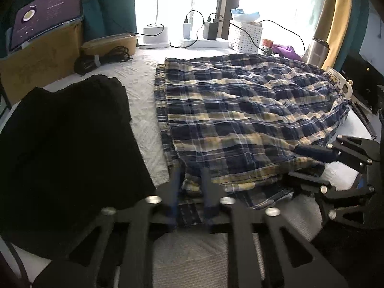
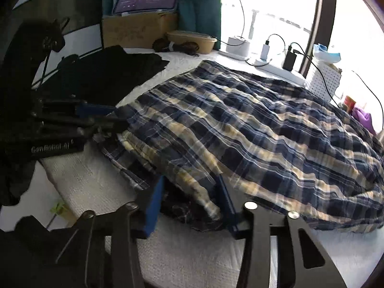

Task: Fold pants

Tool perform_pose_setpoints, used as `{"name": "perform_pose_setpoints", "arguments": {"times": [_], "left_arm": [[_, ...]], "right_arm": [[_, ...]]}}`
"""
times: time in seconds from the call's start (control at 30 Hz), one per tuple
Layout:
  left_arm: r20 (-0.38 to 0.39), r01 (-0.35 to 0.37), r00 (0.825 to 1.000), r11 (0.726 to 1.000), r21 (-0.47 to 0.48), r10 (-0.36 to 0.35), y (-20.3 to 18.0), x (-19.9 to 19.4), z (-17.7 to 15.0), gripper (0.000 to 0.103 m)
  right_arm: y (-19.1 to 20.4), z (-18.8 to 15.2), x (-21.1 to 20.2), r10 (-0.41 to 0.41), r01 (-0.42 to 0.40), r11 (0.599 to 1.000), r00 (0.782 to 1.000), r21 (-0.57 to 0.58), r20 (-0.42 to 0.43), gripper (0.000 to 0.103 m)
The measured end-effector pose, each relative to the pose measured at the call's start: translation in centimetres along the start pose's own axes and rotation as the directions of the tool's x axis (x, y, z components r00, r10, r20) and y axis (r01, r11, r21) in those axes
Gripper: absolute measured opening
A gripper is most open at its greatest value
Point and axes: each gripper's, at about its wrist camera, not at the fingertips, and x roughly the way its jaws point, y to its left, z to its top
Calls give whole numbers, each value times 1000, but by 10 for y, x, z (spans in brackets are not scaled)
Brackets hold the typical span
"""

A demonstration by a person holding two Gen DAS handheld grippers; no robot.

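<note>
Blue, cream and navy plaid pants lie spread on the white padded surface, with layered edges at the near side. My left gripper sits at the near left corner of the pants, its blue-padded fingers close together and pinching the layered edge; from the right wrist view the same gripper bites that corner. My right gripper is at the near right edge. Its jaws straddle a fold of the plaid cloth with a visible gap, one finger above and one below.
A folded black garment lies left of the pants. At the back stand a cardboard box with a tablet, a brown bowl, coiled cables, chargers and a white basket. A mug and steel flask stand at right.
</note>
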Motion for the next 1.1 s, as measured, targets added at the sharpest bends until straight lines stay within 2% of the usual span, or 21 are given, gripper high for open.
{"name": "perform_pose_setpoints", "arguments": {"times": [0.03, 0.17, 0.5, 0.73, 0.9, 0.93, 1.0, 1.03, 1.07, 1.1], "left_arm": [[0, 10, 1000, 1000, -2, -10, 0, -2, -1, 6], [14, 6, 1000, 1000, 16, -6, -8, -15, -4, 2], [-14, 2, 1000, 1000, -16, -2, -8, -29, -15, 2], [-23, -33, 999, 999, -31, 32, 0, -25, -15, 2], [-51, -25, 998, 999, -33, 24, 2, -25, -16, 3], [-67, -23, 998, 999, -35, 21, 3, -24, -15, 3], [-80, -28, 996, 998, -50, 24, 8, -27, -15, 5], [-90, -30, 996, 998, -57, 25, 12, -28, -15, 7], [-99, -32, 995, 997, -64, 25, 16, -29, -14, 7], [-104, -58, 993, 996, -72, 50, 20, -30, -14, 7]], "right_arm": [[2, 1, 0, -12, 12, 1000, 1000, -11, 3, 19], [5, -1, -6, -23, 23, 999, 1000, -33, 14, 7], [14, -8, -24, 0, 1, 997, 1000, -78, 14, 7], [15, -6, -17, 52, -53, 996, 999, -71, -14, 7], [10, -4, -14, 89, -90, 995, 996, -45, -22, 10], [7, -3, -15, 101, -101, 994, 995, -28, -20, 17], [0, -2, -20, 104, -104, 995, 995, -3, -5, 52], [-4, -1, -23, 110, -110, 994, 994, 10, 9, 80], [-8, 0, -27, 117, -118, 993, 993, 22, 25, 85], [-13, 2, -30, 121, -122, 992, 992, 37, 35, 85]]}}
